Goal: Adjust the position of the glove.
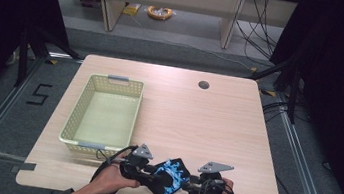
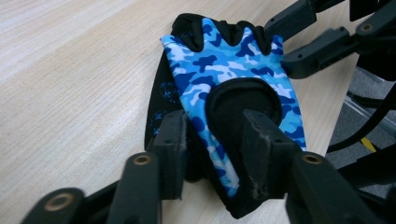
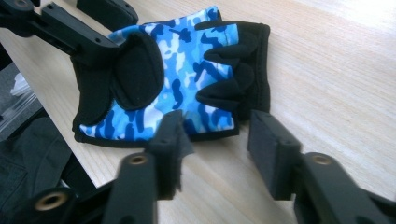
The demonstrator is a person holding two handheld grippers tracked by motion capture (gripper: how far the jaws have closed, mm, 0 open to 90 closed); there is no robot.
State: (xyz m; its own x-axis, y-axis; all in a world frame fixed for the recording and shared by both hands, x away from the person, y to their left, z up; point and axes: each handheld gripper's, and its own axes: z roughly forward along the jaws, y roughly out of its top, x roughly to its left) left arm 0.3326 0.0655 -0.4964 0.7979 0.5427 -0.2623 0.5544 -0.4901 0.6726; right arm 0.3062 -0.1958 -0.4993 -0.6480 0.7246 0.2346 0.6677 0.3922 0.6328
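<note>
A: Where is the glove, and what is happening to it?

B: A fingerless glove (image 1: 168, 176) in blue camouflage with black trim lies flat on the wooden bench (image 1: 216, 128), at the edge nearest the person. It sits between the two sets of tongs. The left tongs (image 1: 149, 170) come at its wrist end, the right tongs (image 1: 188, 181) at its finger end.

A: What are the left tongs doing?

B: They are partly open and straddle the cuff. In the left gripper view one jaw sits outside the black edge and the other rests on the glove's (image 2: 229, 88) round black patch. They look clenched on the cuff, pinching the fabric.

A: And the right tongs?

B: Also partly open, but released. In the right gripper view the glove (image 3: 177, 74) lies just ahead of the jaws; one tip is at its hem, the other stands apart over bare wood. Nothing is held.

A: How should this step go well?

B: As I judge it, the right tongs should move forward until both jaws bracket the hem, then close on one layer of edge. Keep the left grip firm and lift both ends together, so the glove stays spread. A pale yellow basket (image 1: 105, 113) stands beyond the left tongs.
</note>
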